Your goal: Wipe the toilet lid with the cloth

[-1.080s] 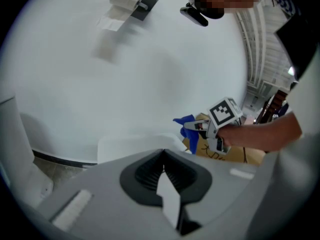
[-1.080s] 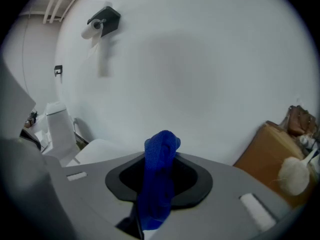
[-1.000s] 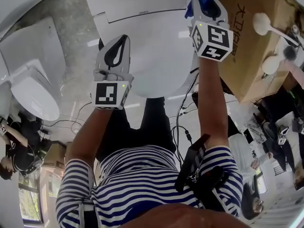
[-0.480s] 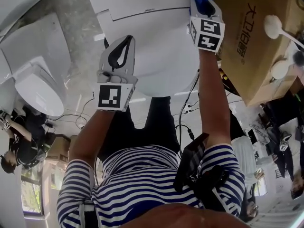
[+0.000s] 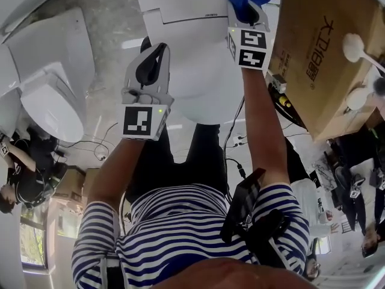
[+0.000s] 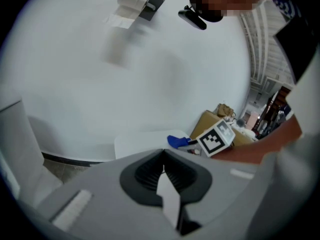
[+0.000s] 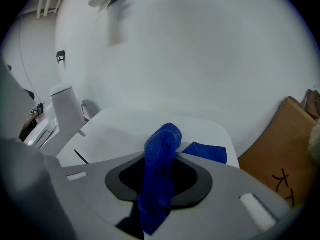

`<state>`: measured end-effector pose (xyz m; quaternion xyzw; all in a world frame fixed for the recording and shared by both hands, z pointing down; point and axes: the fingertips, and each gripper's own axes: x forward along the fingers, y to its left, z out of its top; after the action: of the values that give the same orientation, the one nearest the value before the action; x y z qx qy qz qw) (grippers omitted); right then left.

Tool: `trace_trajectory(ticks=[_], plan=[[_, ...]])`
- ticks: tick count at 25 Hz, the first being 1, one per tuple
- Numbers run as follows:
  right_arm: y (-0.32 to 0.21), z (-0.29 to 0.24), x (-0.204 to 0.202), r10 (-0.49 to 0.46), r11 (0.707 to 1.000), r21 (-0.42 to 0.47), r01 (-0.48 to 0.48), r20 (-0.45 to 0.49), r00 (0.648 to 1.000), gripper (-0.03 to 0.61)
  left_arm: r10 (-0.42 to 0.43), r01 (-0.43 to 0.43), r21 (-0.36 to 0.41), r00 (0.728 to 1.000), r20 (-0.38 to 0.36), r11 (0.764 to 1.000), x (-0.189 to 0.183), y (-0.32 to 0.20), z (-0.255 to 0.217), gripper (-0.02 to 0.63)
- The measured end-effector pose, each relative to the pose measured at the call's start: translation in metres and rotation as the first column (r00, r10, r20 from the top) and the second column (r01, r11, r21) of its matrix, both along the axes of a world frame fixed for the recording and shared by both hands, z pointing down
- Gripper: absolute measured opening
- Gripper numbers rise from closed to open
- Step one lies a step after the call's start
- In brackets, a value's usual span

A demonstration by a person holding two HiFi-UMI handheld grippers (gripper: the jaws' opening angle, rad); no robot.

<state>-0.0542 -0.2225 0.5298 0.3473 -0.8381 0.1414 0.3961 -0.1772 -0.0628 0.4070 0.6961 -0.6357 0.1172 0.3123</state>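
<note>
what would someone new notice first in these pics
The bright blue cloth stands out most, clamped in the right gripper and held over the far end of the white toilet. Next comes the left gripper, jaws together and empty, above the toilet's left side. A big cardboard box stands to the right of the toilet, and a second toilet stands off to the left.
</note>
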Motion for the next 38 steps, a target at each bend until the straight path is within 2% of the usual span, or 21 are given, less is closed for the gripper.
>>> trace_trajectory(ticks=[9, 17, 28, 33, 38], plan=[[0.034, -0.001, -0.056, -0.063, 0.998, -0.026, 0.065, 0.045, 0.997, 0.112, -0.016, 0.016, -0.003, 1.000, -0.017, 1.000, -0.011, 0.019, 0.001, 0.002], [0.072, -0.002, -0.116, -0.126, 0.990, -0.055, 0.132, 0.100, 0.987, 0.112, -0.043, 0.043, -0.006, 0.999, -0.009, 0.999, -0.037, 0.033, 0.002, 0.002], [0.146, -0.005, -0.205, -0.299, 0.946, -0.081, 0.315, 0.164, 0.940, 0.112, -0.076, 0.076, -0.013, 0.997, -0.003, 0.997, -0.070, 0.059, 0.003, 0.002], [0.154, -0.003, -0.219, -0.304, 0.942, -0.089, 0.323, 0.175, 0.936, 0.112, -0.088, 0.088, -0.015, 0.996, 0.002, 0.996, -0.083, 0.064, 0.004, 0.002], [0.148, -0.014, -0.215, -0.293, 0.948, -0.070, 0.311, 0.195, 0.936, 0.112, -0.089, 0.089, -0.014, 0.996, 0.000, 0.996, -0.083, 0.063, 0.006, 0.002]])
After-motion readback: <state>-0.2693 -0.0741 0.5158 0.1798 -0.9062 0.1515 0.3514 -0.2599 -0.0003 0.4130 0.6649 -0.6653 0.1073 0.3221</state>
